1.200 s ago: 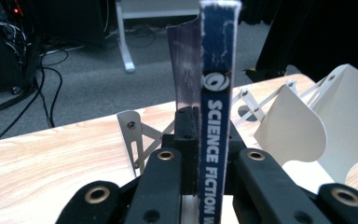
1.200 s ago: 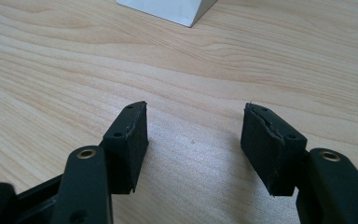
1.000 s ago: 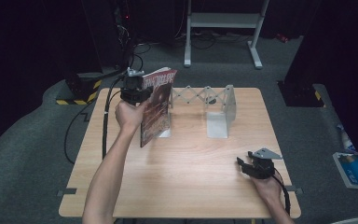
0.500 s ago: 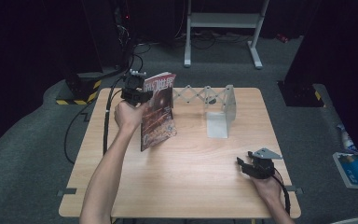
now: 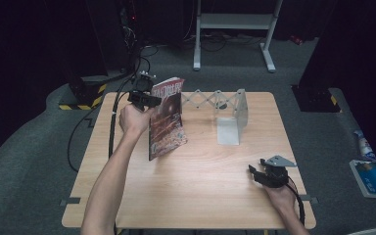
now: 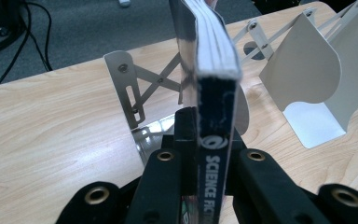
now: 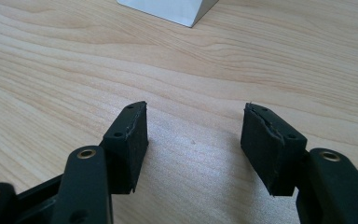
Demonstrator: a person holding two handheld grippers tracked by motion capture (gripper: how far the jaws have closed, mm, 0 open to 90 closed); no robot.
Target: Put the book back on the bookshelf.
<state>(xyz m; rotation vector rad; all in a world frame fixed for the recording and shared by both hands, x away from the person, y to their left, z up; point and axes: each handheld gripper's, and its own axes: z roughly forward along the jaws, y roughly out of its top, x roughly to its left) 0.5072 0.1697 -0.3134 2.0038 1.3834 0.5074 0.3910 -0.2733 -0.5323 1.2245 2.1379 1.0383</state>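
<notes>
A dark-covered book [image 5: 169, 122] stands on edge above the table's back left, its spine [image 6: 212, 88] reading "SCIENCE FICTION". My left gripper [image 5: 152, 100] is shut on that spine, one pad on each cover [image 6: 210, 154]. Just behind the book runs a white metal book rack [image 5: 235, 110] with scissor links; its right end plate [image 6: 307, 79] and left end plate [image 6: 126, 88] stand upright on either side of the book. My right gripper [image 5: 254, 174] rests near the table's front right, open, with only bare wood between its jaws [image 7: 193, 140].
The wooden table [image 5: 200, 196] has bare surface in the middle and front. On the grey floor lie black cables [image 5: 78, 132] at left, a white stand frame [image 5: 235, 24] behind, and a blue package [image 5: 369, 176] at right.
The book's lower edge has swung slightly toward the front and now covers the rack's left base plate. Both hands have stayed put.
</notes>
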